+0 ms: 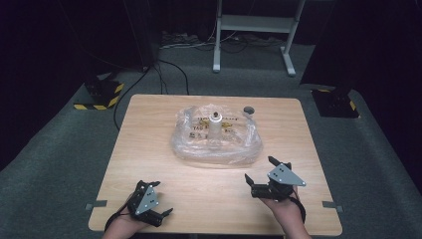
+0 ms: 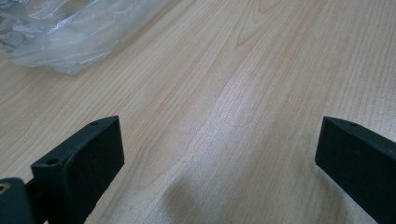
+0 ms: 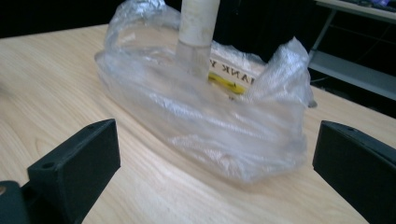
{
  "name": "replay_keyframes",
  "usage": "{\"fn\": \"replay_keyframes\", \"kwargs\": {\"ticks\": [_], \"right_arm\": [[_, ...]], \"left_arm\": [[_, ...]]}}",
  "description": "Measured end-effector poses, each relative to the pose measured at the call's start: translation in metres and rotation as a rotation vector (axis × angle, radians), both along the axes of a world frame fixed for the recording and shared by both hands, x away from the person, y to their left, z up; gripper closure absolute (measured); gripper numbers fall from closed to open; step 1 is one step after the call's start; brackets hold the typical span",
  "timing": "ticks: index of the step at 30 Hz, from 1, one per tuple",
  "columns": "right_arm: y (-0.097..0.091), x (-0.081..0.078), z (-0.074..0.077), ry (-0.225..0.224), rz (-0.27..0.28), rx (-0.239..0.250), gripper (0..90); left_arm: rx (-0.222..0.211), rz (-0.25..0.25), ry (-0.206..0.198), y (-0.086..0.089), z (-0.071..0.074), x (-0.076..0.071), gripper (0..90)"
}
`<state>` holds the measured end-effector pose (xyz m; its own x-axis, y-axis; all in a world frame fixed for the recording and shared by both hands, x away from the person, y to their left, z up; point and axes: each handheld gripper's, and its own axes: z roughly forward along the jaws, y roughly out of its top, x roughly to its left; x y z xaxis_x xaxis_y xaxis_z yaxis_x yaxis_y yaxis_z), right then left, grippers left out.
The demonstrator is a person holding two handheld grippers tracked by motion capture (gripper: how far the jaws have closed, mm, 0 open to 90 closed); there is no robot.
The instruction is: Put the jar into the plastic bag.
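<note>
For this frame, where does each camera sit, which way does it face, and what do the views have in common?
High view: above the person's side, looking forward and down on the wooden table; both hands show, left hand-held gripper and right hand-held gripper open.
Left gripper view: low over the tabletop, between its own spread jaws; a corner of the clear plastic bag at upper left.
Right gripper view: low, facing the bag and the pale bottle standing in it.
Shared: all three show the bag and the table.
</note>
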<state>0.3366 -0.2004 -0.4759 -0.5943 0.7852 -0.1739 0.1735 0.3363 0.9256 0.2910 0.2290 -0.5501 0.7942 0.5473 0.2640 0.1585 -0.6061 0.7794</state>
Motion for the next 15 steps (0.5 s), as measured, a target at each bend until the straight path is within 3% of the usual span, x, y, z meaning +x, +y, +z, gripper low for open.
{"fn": "replay_keyframes", "kwargs": {"ticks": [8, 15], "right_arm": [[-0.013, -0.012, -0.016, 0.02, -0.027, -0.034, 0.3], [-0.021, -0.02, -0.039, 0.061, -0.047, -0.072, 0.3]], "left_arm": [[-0.005, 0.008, 0.0, 0.001, 0.0, 0.0, 1.6], [-0.01, 0.01, -0.002, 0.001, 0.0, 0.0, 1.5]]}}
